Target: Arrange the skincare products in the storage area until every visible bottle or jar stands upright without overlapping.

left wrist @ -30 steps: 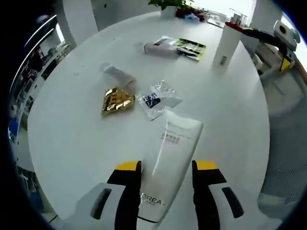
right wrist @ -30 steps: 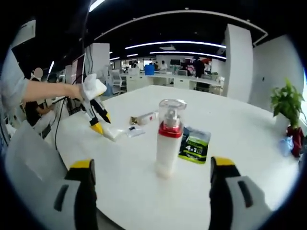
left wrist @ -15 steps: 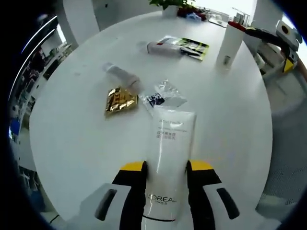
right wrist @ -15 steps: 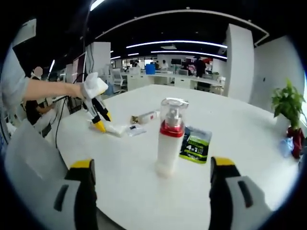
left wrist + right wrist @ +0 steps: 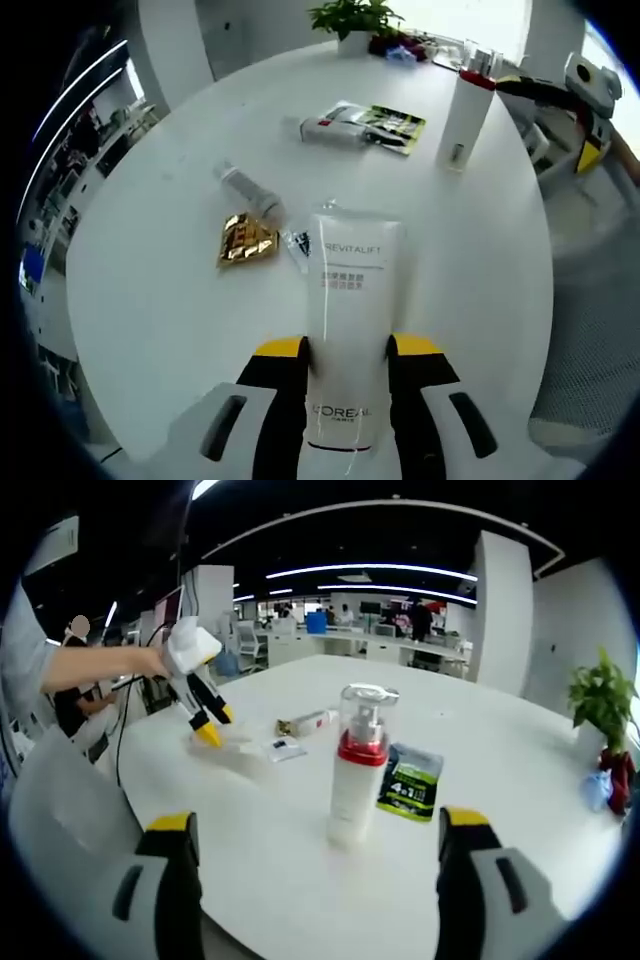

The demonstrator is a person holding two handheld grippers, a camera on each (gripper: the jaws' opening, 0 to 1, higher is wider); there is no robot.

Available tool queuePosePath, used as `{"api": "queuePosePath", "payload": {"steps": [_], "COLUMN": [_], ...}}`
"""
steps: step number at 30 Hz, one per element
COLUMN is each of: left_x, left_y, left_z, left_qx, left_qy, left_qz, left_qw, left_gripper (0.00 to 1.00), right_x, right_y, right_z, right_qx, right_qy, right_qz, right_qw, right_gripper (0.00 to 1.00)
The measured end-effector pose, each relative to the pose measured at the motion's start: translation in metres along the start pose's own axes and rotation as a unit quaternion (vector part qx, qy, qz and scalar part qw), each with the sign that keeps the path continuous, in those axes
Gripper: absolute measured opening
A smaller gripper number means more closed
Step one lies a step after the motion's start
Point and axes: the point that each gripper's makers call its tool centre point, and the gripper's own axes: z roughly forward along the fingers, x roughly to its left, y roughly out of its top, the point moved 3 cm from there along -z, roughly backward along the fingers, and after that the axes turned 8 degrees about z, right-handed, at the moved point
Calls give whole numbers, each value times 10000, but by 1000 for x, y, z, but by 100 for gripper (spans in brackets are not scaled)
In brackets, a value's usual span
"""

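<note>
Left gripper view: the left gripper [image 5: 345,350] is clamped on a white L'Oréal Revitalift tube [image 5: 350,320], its long axis running straight ahead along the jaws above the round white table [image 5: 150,300]. Beyond lie a gold packet [image 5: 243,240] and a green sachet [image 5: 392,127].

Right gripper view: the right gripper [image 5: 312,835] stands spread wide apart, empty, with an upright red-collared pump bottle [image 5: 358,770] between and ahead of the jaws.

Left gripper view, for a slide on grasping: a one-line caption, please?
Left claw shut on a white tube above a round white table, pump bottle standing beyond.
</note>
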Motion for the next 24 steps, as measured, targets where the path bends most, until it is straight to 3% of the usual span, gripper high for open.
{"api": "queuePosePath", "payload": {"steps": [14,24], "left_x": [-23,-37], "left_y": [38,63], "left_z": [-15,-23], "left_qx": [-675,-1234], "left_qy": [178,318], "left_qz": [41,-61], "left_qw": [9976,9918], "left_gripper": [28,28], "right_x": [3,0], "right_y": [-1,1], "right_z": [1,0], "right_qx": [60,45], "right_qy": [35,-56], "right_qz": [-141,-199], "right_qw": [9999,9998], "right_gripper": [100,100]}}
